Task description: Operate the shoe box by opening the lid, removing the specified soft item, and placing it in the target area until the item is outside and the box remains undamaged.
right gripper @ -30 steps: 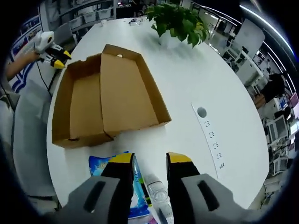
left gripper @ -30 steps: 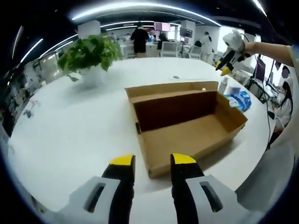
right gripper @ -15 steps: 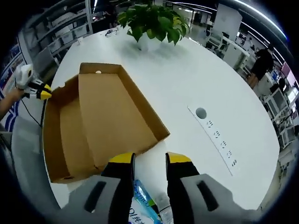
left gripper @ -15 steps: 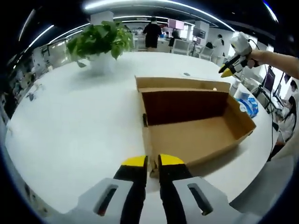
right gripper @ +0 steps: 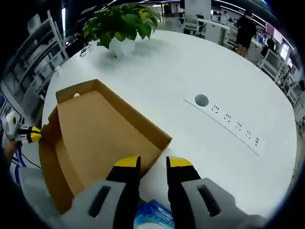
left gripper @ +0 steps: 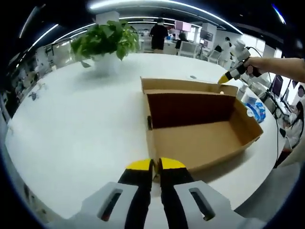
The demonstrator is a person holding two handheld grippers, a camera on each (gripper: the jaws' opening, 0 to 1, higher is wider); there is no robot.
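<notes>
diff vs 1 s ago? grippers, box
Left gripper closed its jaws from wide apart to nearly touching at the box's near wall; whether they pinch the cardboard is unclear. Right gripper swung in over the box's far corner, jaws still apart, holding nothing. Box stays open and empty in place; plant unmoved.

An open-plan office. A large white table (right gripper: pixel 248 95) carries a built-in socket strip (right gripper: pixel 233 128) and a potted plant (left gripper: pixel 102 43). Beyond it stand desks with monitors (left gripper: pixel 182 25) and chairs (left gripper: pixel 185 48), people (left gripper: pixel 158 34) stand among them, long ceiling strip lights (left gripper: pixel 157 5) run overhead, and shelving (right gripper: pixel 33 52) lines one side.
</notes>
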